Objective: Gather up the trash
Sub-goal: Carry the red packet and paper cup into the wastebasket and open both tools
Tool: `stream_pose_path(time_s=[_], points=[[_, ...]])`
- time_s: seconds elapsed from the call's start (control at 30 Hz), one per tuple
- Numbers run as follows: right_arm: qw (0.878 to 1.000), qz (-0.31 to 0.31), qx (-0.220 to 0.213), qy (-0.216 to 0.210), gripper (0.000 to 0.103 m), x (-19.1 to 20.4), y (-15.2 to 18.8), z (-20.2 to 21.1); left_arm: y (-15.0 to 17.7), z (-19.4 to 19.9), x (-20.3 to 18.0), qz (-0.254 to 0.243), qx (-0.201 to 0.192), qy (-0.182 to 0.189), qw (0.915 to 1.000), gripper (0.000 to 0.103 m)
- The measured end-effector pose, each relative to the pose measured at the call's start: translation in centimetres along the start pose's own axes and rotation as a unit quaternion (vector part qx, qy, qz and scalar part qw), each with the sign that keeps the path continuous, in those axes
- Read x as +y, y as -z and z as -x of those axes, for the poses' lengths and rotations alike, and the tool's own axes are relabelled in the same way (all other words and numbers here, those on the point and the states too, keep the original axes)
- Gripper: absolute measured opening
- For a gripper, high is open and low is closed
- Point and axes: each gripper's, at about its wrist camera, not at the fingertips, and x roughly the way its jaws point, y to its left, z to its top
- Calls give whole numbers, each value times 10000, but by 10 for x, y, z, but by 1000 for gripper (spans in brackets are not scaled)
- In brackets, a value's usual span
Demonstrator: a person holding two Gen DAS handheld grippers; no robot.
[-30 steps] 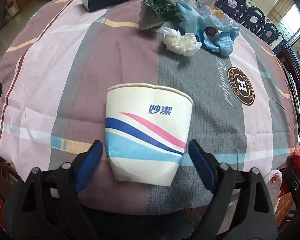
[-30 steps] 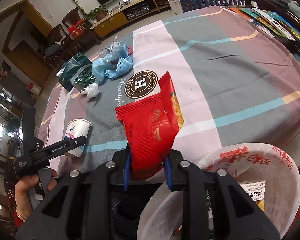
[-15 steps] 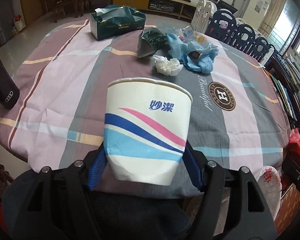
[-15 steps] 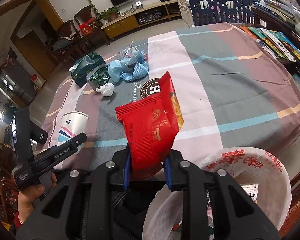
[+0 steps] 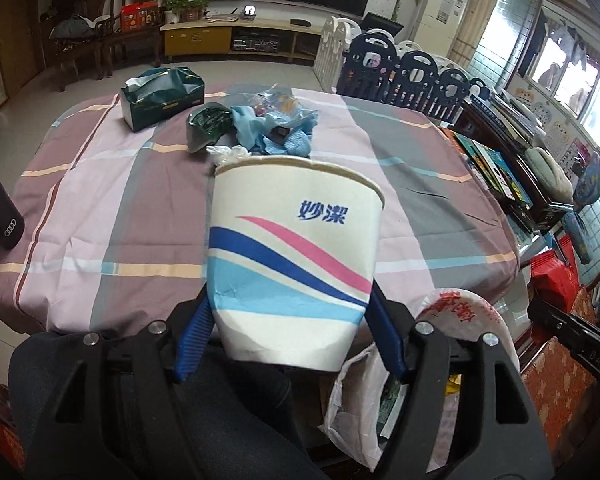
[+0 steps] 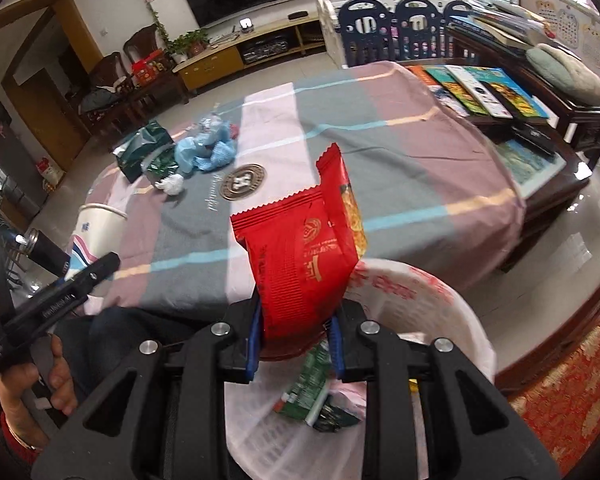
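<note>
The right gripper (image 6: 295, 338) pinches the lower edge of a red snack wrapper (image 6: 300, 256), its blue pads pressed against the foil from both sides; the wrapper stands upright above the mouth of the white bag-lined trash bin (image 6: 440, 312), which sits on the floor just beside the table (image 6: 400, 168) and already holds a green packet; the step in hand appears to be dropping this wrapper in, and doing it well means bringing the jaws squarely over the open centre of the bin before letting go, since the wrapper is light and stiff and could catch on the rim or slide down outside the liner; tilting the gripper so the wrapper points downward would help it fall clear of the pads. The left gripper (image 5: 288, 344) clamps a paper cup (image 5: 296, 264) near its base, the wall creased slightly where the pads press, and holds it upright and off the tablecloth, near the bin (image 5: 472, 312) at its right; it should wait its turn so the two grippers do not crowd the opening; more rubbish, a white crumpled tissue (image 5: 228, 153) and blue crumpled pieces (image 5: 276, 128), lies well apart at the far side of the table.
</note>
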Motion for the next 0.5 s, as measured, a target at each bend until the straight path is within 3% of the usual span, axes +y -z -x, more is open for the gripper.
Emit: stream_pose_path(time_s=[0.17,0.33,0.43,0.5], points=[[9989,-239,397,98,28,-28,33,-3,12,-6,-18,-124,306,431,9985,70],[9930,-309,1114,250,28,-37,73,-34,26,-11,-52,-553,529,757,9942,71],[9883,-530,1420,141,49,-48,81,-46,33,-17,-69,-826,680,988,9893,71],[9893,-823,1193,160,72,-61,77,-37,39,-20,-82,-1057,773,1107,9852,71]])
